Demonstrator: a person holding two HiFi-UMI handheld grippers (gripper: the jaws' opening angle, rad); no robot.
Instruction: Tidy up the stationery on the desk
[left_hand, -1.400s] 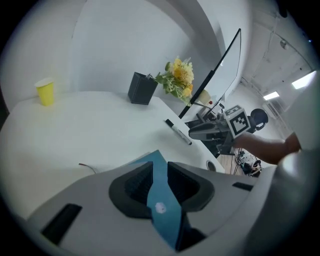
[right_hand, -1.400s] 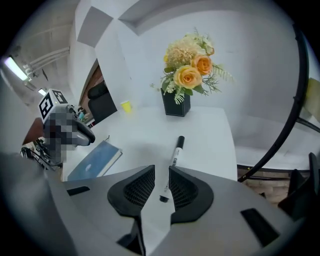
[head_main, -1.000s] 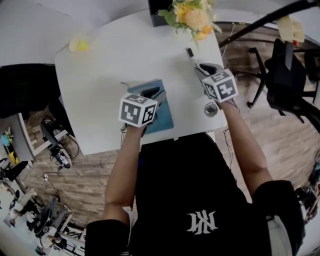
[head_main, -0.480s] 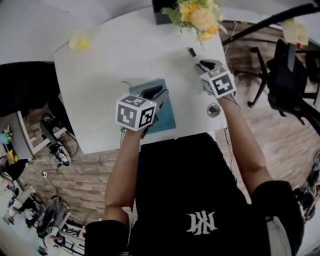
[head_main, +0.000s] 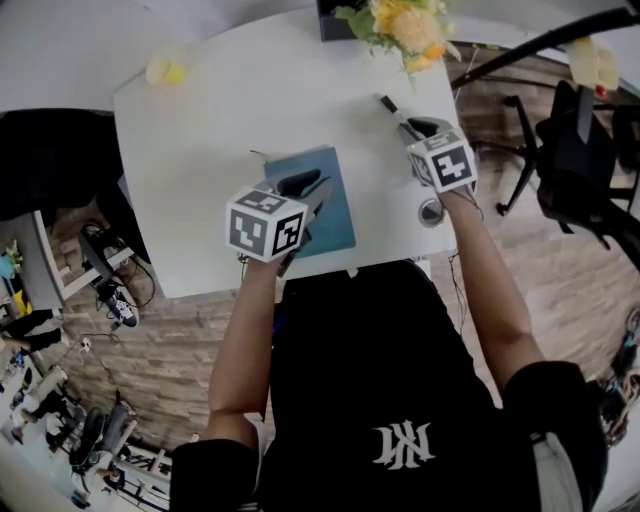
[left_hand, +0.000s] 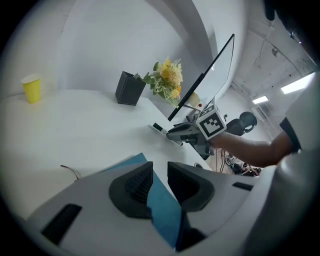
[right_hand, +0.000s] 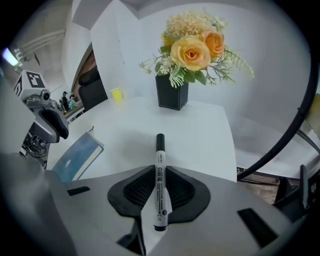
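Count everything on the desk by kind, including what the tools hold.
Blue rectangular book: 1
White marker pen with black cap: 1
Yellow paper cup: 1
Black square vase of yellow and orange flowers: 1
Small round grey object at the desk edge, kind unclear: 1
Total: 5

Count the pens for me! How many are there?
1. The pen is pinched in the right tongs, over the desk. Others could be hidden.
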